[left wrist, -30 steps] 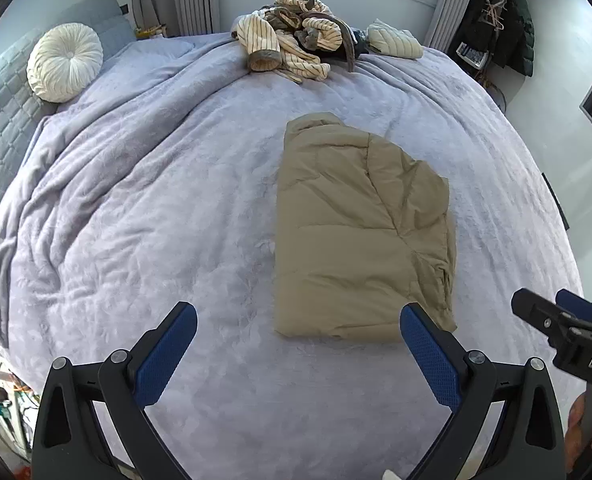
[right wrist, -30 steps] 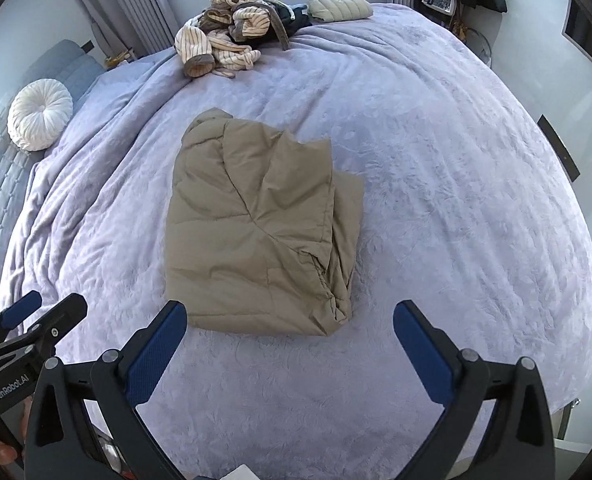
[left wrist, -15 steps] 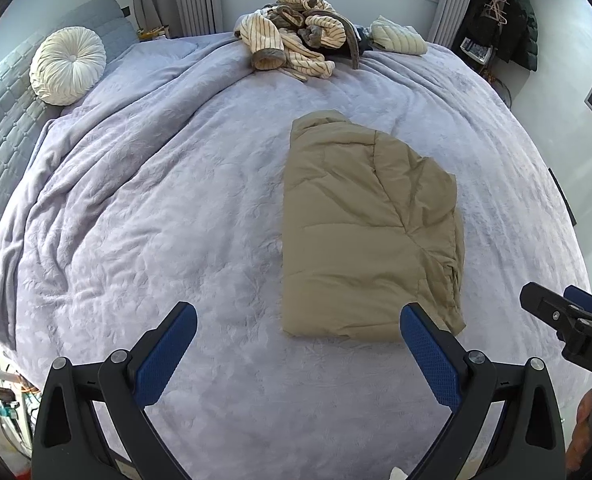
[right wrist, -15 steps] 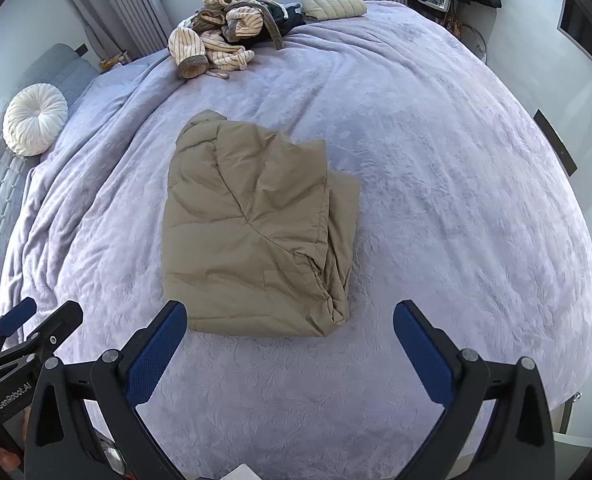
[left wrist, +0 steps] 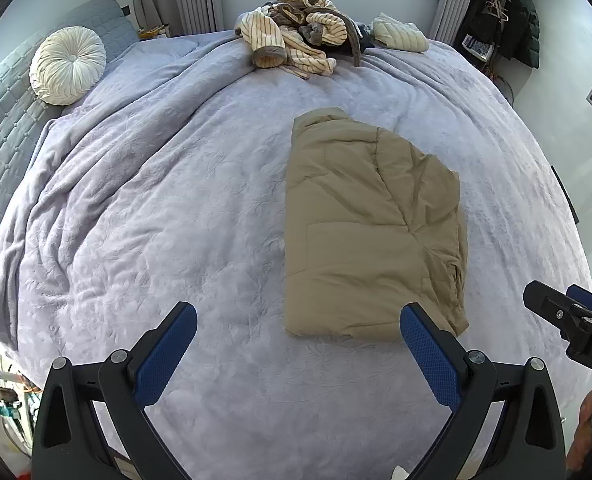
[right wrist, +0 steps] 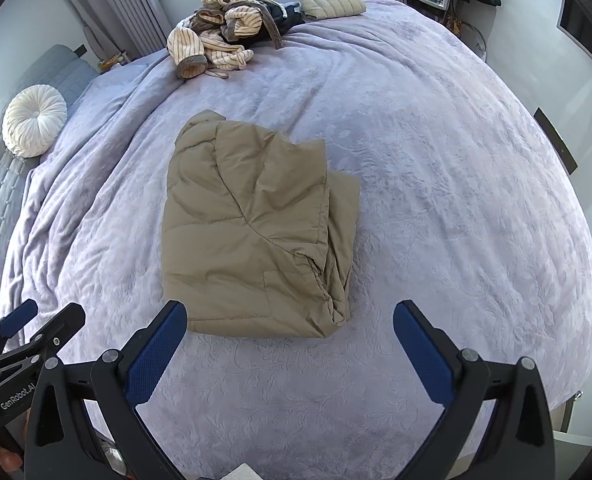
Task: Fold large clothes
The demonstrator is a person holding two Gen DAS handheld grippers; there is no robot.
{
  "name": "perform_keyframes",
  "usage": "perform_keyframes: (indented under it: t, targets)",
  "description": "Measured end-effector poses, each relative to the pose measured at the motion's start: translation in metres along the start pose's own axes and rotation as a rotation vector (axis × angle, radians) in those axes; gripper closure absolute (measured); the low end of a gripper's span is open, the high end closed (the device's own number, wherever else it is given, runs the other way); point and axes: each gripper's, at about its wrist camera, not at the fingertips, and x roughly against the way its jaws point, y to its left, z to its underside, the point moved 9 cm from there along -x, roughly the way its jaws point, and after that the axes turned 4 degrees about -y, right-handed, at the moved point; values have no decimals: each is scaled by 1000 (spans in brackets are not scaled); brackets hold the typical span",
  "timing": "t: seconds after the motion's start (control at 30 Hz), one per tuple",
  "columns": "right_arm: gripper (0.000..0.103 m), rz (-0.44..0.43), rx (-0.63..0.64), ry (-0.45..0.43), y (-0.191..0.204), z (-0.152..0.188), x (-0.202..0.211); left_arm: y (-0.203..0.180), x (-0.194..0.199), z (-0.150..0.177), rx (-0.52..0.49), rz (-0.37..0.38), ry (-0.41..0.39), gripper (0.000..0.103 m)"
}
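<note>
A tan puffer jacket (left wrist: pixel 367 232) (right wrist: pixel 256 232) lies folded into a compact rectangle in the middle of the lilac bedspread (left wrist: pixel 156 220) (right wrist: pixel 455 200). My left gripper (left wrist: pixel 296 344) hovers open above the near edge of the bed, just short of the jacket's near hem, nothing between its blue pads. My right gripper (right wrist: pixel 290 344) is open too, held above the bed right in front of the jacket's near right corner. Each gripper shows at the edge of the other's view.
A heap of striped and dark clothes (left wrist: pixel 299 40) (right wrist: pixel 224 28) lies at the far side of the bed beside a folded cream quilted garment (left wrist: pixel 399 36) (right wrist: pixel 331 2). A round white cushion (left wrist: pixel 68 66) (right wrist: pixel 34 126) rests by the grey headboard at left. Dark coats hang at far right.
Both grippers have drifted slightly back and up, so the jacket sits a little farther in view. The jacket itself has not moved and both grippers stay open.
</note>
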Motion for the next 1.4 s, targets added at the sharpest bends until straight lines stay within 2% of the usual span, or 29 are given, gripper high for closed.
perform_keyframes:
  t: [1.4]
  targets:
    - [0, -3, -1, 3, 0, 0, 0, 1, -3, 2, -1, -7, 5, 1]
